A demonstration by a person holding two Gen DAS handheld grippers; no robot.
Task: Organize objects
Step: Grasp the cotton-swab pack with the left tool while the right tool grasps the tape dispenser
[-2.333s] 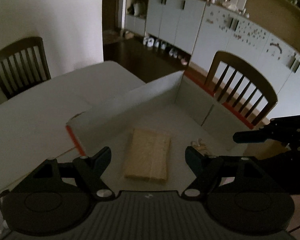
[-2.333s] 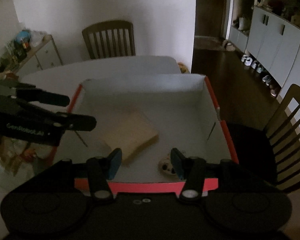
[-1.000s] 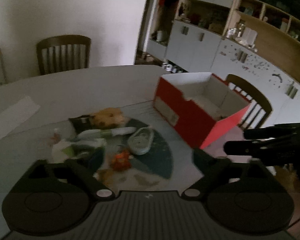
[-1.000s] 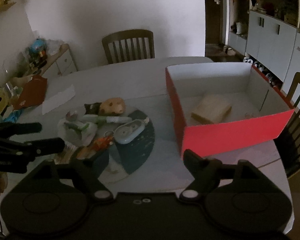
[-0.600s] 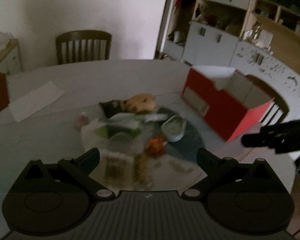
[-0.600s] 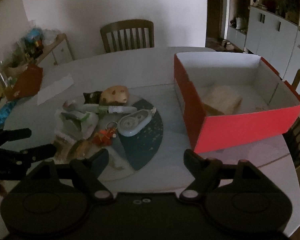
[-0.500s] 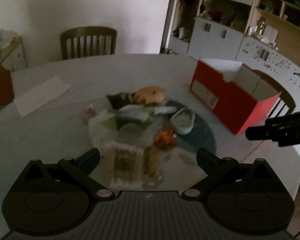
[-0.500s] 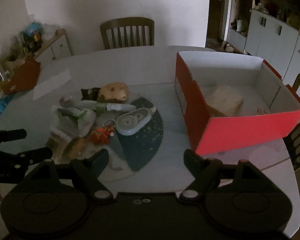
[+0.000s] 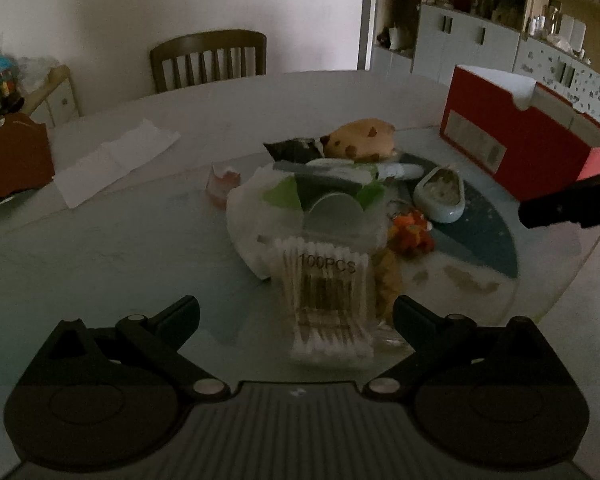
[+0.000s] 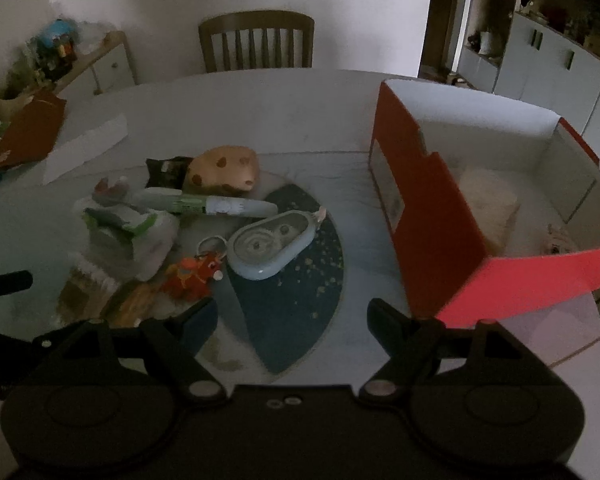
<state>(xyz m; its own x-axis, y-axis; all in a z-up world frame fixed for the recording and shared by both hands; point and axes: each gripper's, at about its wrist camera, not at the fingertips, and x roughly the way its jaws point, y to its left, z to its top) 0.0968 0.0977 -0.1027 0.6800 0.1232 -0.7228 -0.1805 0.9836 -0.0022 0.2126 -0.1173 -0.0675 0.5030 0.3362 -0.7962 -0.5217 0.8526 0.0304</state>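
Cotton-swab pack (image 9: 327, 300) lies on the tabletop (image 9: 100, 240) between my left claw's (image 9: 296, 314) wide-open fingers; my right claw (image 10: 292, 318) gapes empty, red box (image 10: 440, 216) at two o'clock.

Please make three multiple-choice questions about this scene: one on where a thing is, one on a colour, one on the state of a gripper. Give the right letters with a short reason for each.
1. Where is the pack of cotton swabs?
A. inside the box
B. on the table, in front of the left gripper
C. on the chair

2. What colour is the outside of the box?
A. red
B. green
C. black

3. How is the right gripper?
A. shut on the keychain
B. shut, empty
C. open, empty

Answers:
1 B: the pack of cotton swabs lies just ahead of the left gripper.
2 A: the box has red outer walls.
3 C: the right gripper has its fingers spread with nothing between them.
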